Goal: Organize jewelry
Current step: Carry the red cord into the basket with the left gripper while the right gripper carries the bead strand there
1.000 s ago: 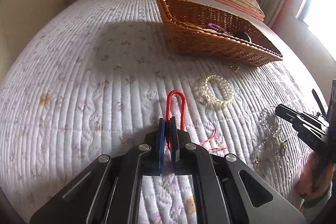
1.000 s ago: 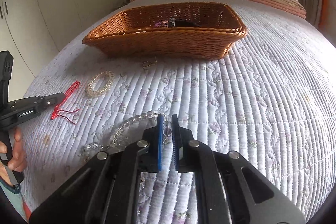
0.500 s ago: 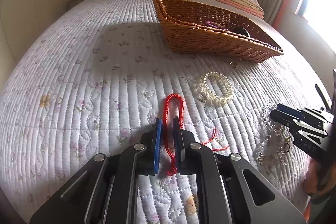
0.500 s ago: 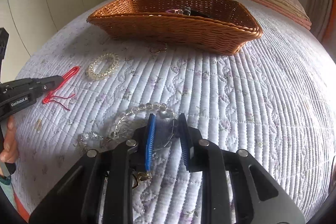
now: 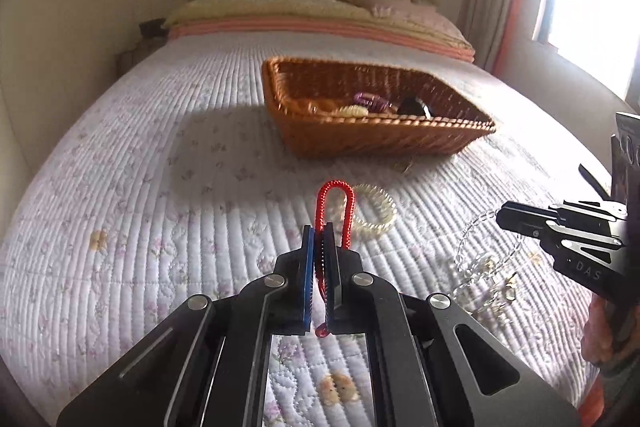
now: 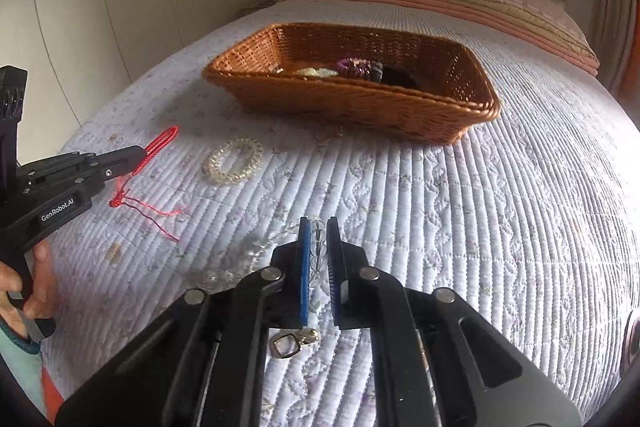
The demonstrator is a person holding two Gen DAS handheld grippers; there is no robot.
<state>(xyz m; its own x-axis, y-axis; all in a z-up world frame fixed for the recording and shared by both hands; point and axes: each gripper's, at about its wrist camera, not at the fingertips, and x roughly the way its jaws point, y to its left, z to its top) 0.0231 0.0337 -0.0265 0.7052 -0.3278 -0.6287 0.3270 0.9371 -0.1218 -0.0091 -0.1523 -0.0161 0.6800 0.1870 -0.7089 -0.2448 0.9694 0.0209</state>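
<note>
- The left tool (image 5: 319, 239) is clenched on the red cord bracelet (image 5: 335, 211); its loop stands up past the fingertips, and in the right wrist view its thin tail threads hang down toward the quilted bed (image 5: 140, 187).
- The right tool (image 6: 318, 239) is clamped on the clear bead necklace (image 6: 256, 255); beads sit between the blue pads, the rest of the strand trails left across the quilt, and a small metal clasp (image 6: 286, 343) lies beneath the tool.
- The wicker basket (image 6: 400, 115) sits further up the bed, well apart from both tools. It already holds a purple piece (image 6: 352, 67), a pale one and something dark.
- Left on the quilt: the clear coil bracelet (image 6: 234, 166), untouched, and a small metal piece (image 6: 326, 135) just before the basket's near wall.
- By my reading the sorting is roughly half done: some pieces are in the basket, two are gripped but not yet carried over, and two more wait.
</note>
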